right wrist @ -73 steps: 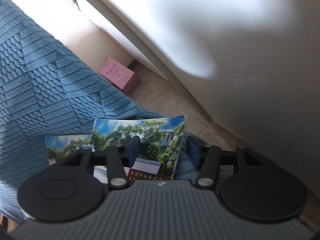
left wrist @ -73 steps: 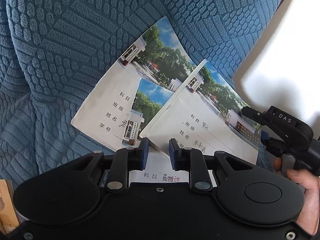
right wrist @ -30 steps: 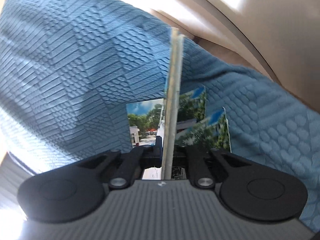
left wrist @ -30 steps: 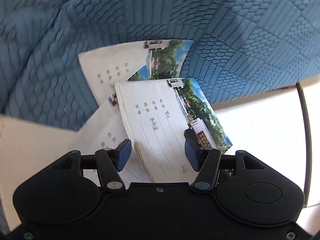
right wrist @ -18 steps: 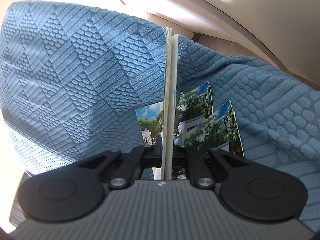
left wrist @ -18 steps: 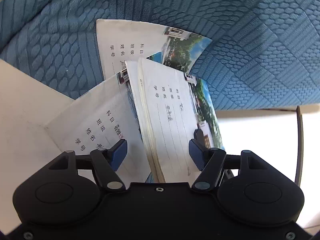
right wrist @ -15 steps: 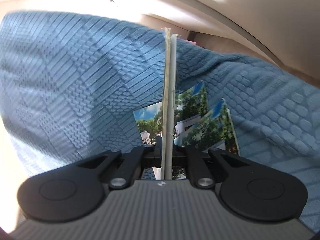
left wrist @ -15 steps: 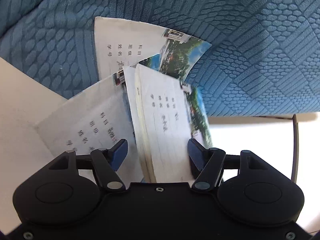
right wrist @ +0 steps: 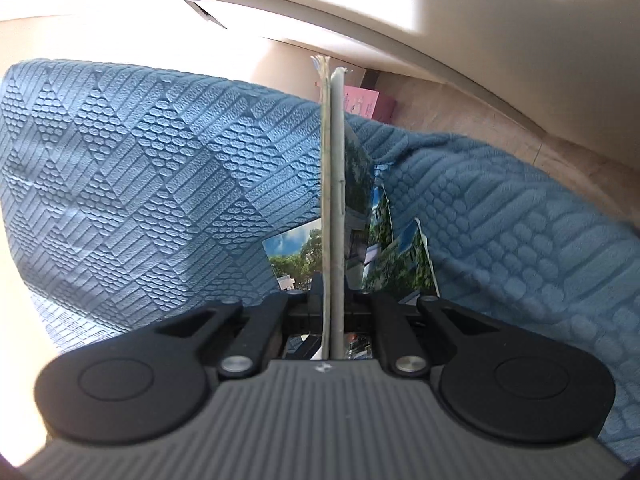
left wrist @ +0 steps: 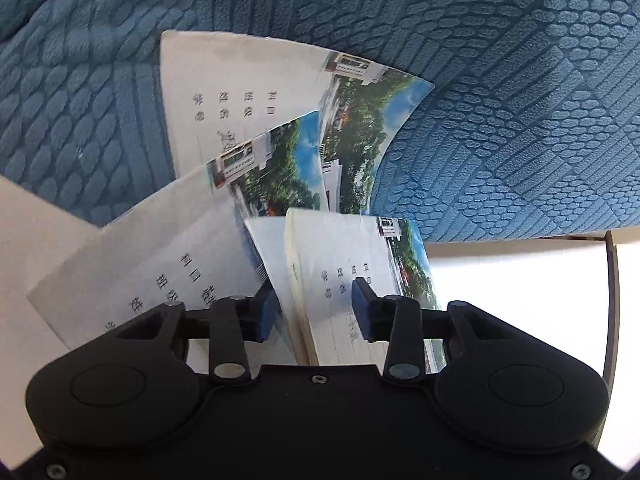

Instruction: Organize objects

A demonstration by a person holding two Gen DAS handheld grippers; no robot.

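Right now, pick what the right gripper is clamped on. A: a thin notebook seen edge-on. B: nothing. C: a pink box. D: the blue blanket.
A: the right gripper is shut on the notebook, whose pale edge rises straight up from between its fingers, above the blue blanket.

Upside-down Chinese field labels 科目, 班级 on the lower-left notebook cover (left wrist: 160,264) (handwriting beside them illegible)

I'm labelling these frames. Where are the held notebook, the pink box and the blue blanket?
held notebook (right wrist: 333,200): right wrist view, its page edge, seen end-on.
pink box (right wrist: 366,104): right wrist view, its pale front face.
blue blanket (left wrist: 500,120): left wrist view, bare textured fabric.
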